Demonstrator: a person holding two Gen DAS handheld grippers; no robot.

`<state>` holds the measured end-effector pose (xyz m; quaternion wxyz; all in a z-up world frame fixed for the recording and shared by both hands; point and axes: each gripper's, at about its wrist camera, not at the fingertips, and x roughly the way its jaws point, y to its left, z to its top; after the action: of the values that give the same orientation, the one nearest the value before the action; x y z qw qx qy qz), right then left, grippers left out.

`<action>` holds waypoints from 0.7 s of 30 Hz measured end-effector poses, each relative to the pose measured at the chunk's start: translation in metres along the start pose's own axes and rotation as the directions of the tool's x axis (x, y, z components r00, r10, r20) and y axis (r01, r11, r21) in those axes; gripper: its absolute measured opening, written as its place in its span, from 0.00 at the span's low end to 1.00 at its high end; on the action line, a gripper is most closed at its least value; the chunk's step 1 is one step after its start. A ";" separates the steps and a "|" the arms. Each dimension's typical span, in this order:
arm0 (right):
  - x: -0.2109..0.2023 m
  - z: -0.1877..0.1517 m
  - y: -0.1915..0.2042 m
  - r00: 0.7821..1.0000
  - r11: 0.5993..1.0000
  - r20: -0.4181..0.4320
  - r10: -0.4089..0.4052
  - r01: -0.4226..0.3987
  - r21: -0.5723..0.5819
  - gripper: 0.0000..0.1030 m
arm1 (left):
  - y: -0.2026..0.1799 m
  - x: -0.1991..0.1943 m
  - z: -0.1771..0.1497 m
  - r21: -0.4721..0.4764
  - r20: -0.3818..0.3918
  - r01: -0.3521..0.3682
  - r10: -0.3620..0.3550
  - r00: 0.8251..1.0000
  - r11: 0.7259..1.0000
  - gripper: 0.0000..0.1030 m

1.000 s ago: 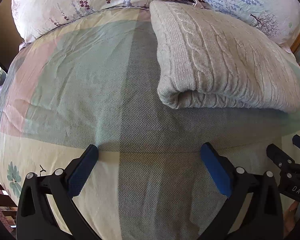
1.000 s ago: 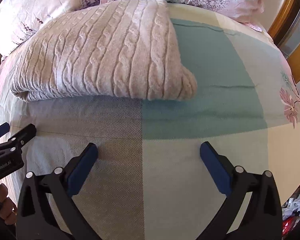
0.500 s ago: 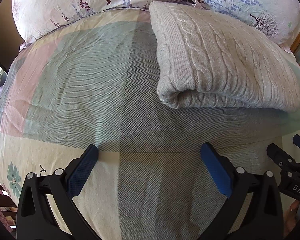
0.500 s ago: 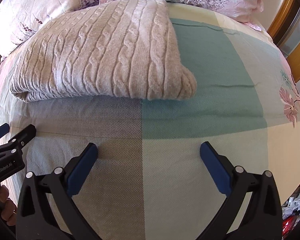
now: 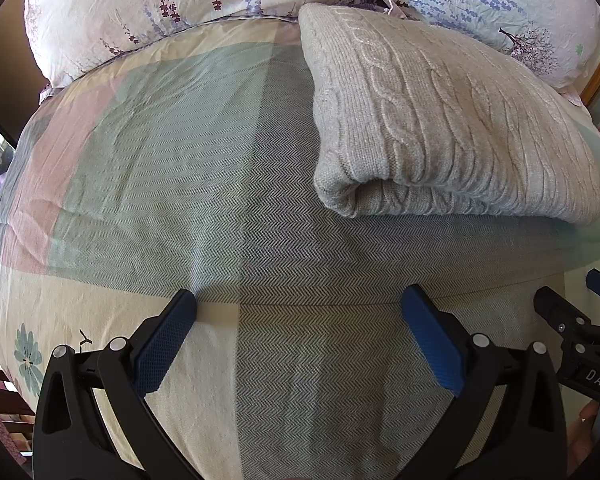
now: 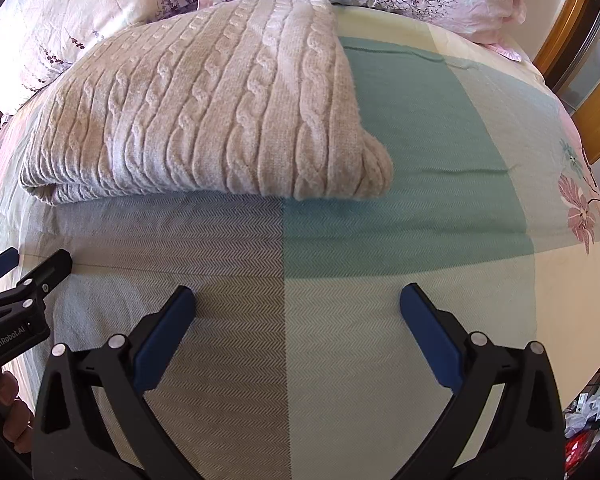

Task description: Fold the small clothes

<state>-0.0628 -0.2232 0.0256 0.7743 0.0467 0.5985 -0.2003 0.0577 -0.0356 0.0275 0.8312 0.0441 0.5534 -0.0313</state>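
A bed point(image 5: 148, 184) covered in a checked quilt of green, grey, pink and cream herringbone cloth fills both views and serves as the working surface. Along its far edge lie floral-print pillows point(image 5: 148, 12), white and pale pink with lavender sprigs and small trees. Resting on the quilt with its far end against those pillows is the beige cable-knit sweater point(image 6: 204, 120), already doubled into a thick rectangular bundle; its rolled fold faces the camera, so layers stack neatly, and the folding looks largely done.

The left tongs point(image 5: 298, 330), black-framed with blue textured pads, hover over bare quilt near the sweater's left corner, spread wide and gripping nothing. The right tongs point(image 6: 298, 328) are likewise spread and empty, over the quilt short of the bundle's right corner. Flanking the garment this way probably suits either a final smoothing or a lift from both ends. Each view catches the other tool at its edge.
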 end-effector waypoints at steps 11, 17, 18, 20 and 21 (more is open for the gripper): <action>0.000 0.000 0.000 1.000 1.000 0.001 0.000 0.000 0.001 0.98 | 0.001 0.000 0.000 0.000 0.000 0.000 0.000 1.000 1.000 0.99; 0.000 0.000 0.000 1.000 1.000 0.002 -0.001 0.001 0.002 0.98 | 0.000 0.000 0.000 0.000 0.000 -0.001 0.001 1.000 1.000 0.99; 0.000 0.000 0.000 1.000 1.000 0.002 -0.001 0.001 0.002 0.98 | 0.000 0.000 0.000 0.000 -0.001 -0.002 0.002 1.000 1.000 0.99; 0.000 0.000 0.000 1.000 1.000 0.002 -0.001 0.001 0.003 0.98 | 0.000 0.000 0.000 0.000 -0.004 -0.002 0.002 1.000 1.000 0.99; 0.000 0.000 0.000 1.000 1.000 0.002 -0.001 0.001 0.003 0.98 | 0.000 0.000 0.000 0.000 -0.005 -0.002 0.002 1.000 1.000 0.99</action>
<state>-0.0626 -0.2231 0.0253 0.7748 0.0472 0.5973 -0.2016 0.0577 -0.0356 0.0278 0.8299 0.0447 0.5553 -0.0305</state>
